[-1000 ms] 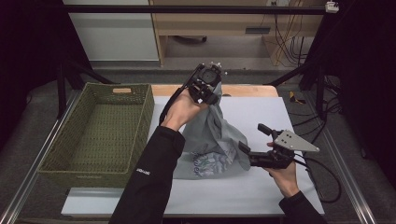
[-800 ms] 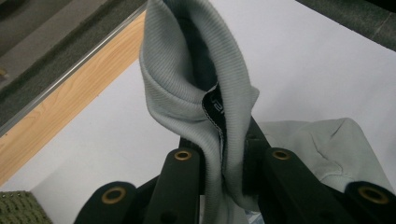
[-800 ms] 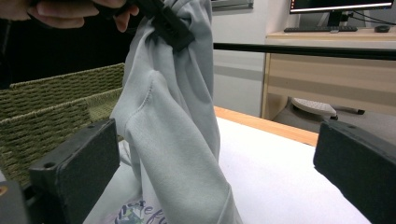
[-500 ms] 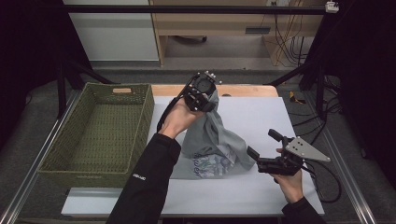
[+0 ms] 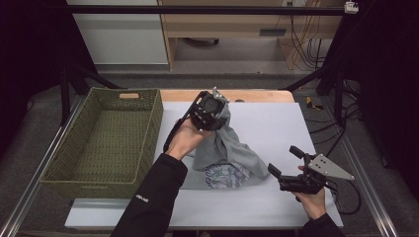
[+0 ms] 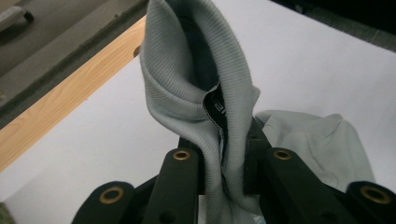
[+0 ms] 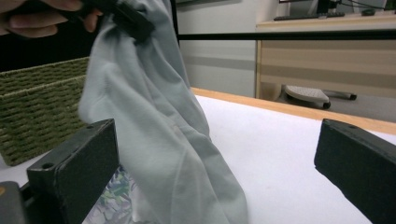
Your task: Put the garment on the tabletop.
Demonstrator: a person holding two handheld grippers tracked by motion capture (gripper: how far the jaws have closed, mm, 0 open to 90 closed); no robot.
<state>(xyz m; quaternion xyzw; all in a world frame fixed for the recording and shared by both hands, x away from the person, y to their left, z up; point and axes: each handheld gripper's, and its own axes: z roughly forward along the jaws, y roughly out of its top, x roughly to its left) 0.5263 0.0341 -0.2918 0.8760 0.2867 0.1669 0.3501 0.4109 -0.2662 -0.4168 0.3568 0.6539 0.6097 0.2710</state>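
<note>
High view, with the two gripper views. The left gripper (image 5: pixel 211 109) is raised above the far middle of the white table (image 5: pixel 306 123), its jaws clamped on the ribbed collar of a grey shirt (image 5: pixel 225 148); in the left gripper view the collar (image 6: pixel 187 74) stands up between the closed jaws, a black label showing at its edge. From this grip the shirt hangs down and towards the near side, so its long axis runs from the raised collar down to the hem, which rests on the table with a printed patch (image 5: pixel 225 175) facing up.

The right gripper (image 5: pixel 286 170) is held low at the near right, jaws spread wide and empty, pointing left towards the shirt. The free lower edge of the shirt lies just left of it, near but apart; in the right gripper view the hanging cloth (image 7: pixel 163 140) falls just inside the left jaw, not touching the right one. The right gripper is thus the nearer to the hem, and a short reach to the left would probably bring the cloth between its jaws.

A green woven basket (image 5: pixel 148 123) stands at the table's left edge, just left of the left hand (image 5: pixel 185 140), well apart from the right gripper.
</note>
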